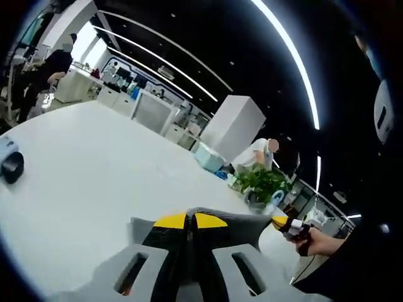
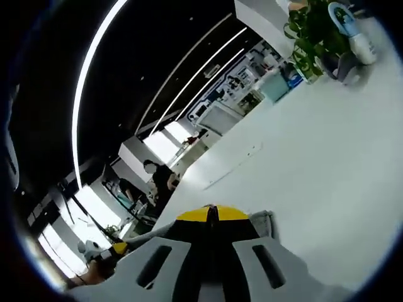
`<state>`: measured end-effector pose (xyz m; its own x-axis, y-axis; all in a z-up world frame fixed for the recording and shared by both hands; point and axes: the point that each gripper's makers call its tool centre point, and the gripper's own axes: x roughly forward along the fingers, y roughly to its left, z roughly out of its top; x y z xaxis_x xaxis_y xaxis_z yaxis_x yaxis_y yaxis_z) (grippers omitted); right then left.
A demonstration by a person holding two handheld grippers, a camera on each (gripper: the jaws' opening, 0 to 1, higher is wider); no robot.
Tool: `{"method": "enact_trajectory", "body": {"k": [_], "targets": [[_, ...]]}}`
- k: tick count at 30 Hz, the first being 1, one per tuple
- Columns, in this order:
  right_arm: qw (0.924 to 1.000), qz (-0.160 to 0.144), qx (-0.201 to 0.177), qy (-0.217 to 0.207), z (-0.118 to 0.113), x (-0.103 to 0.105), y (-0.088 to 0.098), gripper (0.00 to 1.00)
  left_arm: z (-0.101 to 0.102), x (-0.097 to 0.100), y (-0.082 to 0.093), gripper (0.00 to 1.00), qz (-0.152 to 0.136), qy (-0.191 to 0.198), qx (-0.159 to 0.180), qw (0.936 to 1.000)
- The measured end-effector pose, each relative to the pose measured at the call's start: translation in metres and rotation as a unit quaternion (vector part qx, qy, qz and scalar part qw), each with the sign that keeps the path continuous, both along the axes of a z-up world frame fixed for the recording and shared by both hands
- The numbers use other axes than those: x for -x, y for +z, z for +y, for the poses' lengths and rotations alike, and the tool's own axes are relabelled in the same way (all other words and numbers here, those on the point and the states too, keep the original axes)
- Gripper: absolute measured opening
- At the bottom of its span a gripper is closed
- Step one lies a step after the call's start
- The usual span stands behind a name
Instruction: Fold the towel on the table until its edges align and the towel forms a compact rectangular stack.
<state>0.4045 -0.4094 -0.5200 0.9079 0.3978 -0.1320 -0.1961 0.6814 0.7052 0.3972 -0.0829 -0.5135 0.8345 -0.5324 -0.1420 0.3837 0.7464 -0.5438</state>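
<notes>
Between both closed grippers (image 1: 190, 220) (image 2: 211, 214), towel (image 1: 236, 220).

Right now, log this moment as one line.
left claw: shut on towel | right claw: shut on towel | towel lifted above table | fold unfinished

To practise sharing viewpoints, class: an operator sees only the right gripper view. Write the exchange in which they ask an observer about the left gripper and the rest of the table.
Operator: Is the left gripper holding the towel?
Observer: Yes. In the left gripper view its fingers are shut, with the grey towel pinched at their yellow tips.
Operator: Is anything else on the table?
Observer: A small dark object lies on the white table, apart from the towel.
</notes>
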Motion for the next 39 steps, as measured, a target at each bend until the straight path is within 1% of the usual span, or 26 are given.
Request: {"method": "enact_trajectory", "body": {"k": [4,10,14,15,16,17,18,20,22,25,28,33,37,39], "targets": [[0.9999,-0.016,-0.004,0.000,0.000,0.011,0.012,0.00,-0.001,0.010,0.011,0.03,-0.018,0.004,0.001,0.9998],[0.9997,-0.025,0.002,0.003,-0.003,0.029,0.019,0.00,-0.002,0.029,0.017,0.03,-0.027,0.008,0.007,0.9996],[0.9995,-0.031,0.002,0.006,0.001,0.040,0.024,0.00,-0.001,0.041,0.022,0.03,-0.033,0.011,0.005,0.9994],[0.9995,-0.032,0.002,0.006,0.002,0.041,0.024,0.00,-0.001,0.043,0.021,0.03,-0.034,0.012,0.004,0.9994],[0.9995,-0.029,0.005,0.007,0.004,0.041,0.019,0.00,-0.001,0.044,0.017,0.03,-0.033,0.011,-0.001,0.9994],[0.9997,-0.023,0.010,0.008,0.003,0.040,0.012,0.00,0.000,0.044,0.012,0.03,-0.027,0.010,-0.002,0.9996],[0.9998,-0.013,0.010,0.011,0.004,0.039,0.004,0.00,0.001,0.045,0.001,0.03,-0.006,0.014,0.004,0.9999],[0.9998,-0.011,0.006,0.013,0.008,0.038,0.003,0.00,0.004,0.043,-0.001,0.03,-0.007,0.017,0.004,0.9998],[0.9998,-0.013,0.007,0.014,0.009,0.036,0.005,0.00,0.004,0.041,0.001,0.03,-0.009,0.017,0.006,0.9998],[0.9998,-0.014,0.012,0.011,0.007,0.029,0.006,0.00,0.002,0.030,0.003,0.03,-0.013,0.012,-0.003,0.9998],[0.9997,-0.011,0.019,0.009,0.005,0.022,0.002,0.00,0.000,0.019,0.002,0.03,-0.014,0.006,-0.005,0.9999],[0.9993,0.009,0.035,0.006,0.000,0.010,-0.012,0.00,-0.006,-0.002,-0.006,0.03,-0.003,-0.011,-0.014,0.9998],[0.9989,0.026,0.037,0.008,-0.005,-0.005,-0.026,0.00,-0.008,-0.019,-0.020,0.03,0.013,-0.014,-0.025,0.9995],[0.9988,0.031,0.037,0.010,-0.006,-0.015,-0.030,0.00,-0.006,-0.026,-0.028,0.03,0.023,-0.011,-0.028,0.9993]]}}
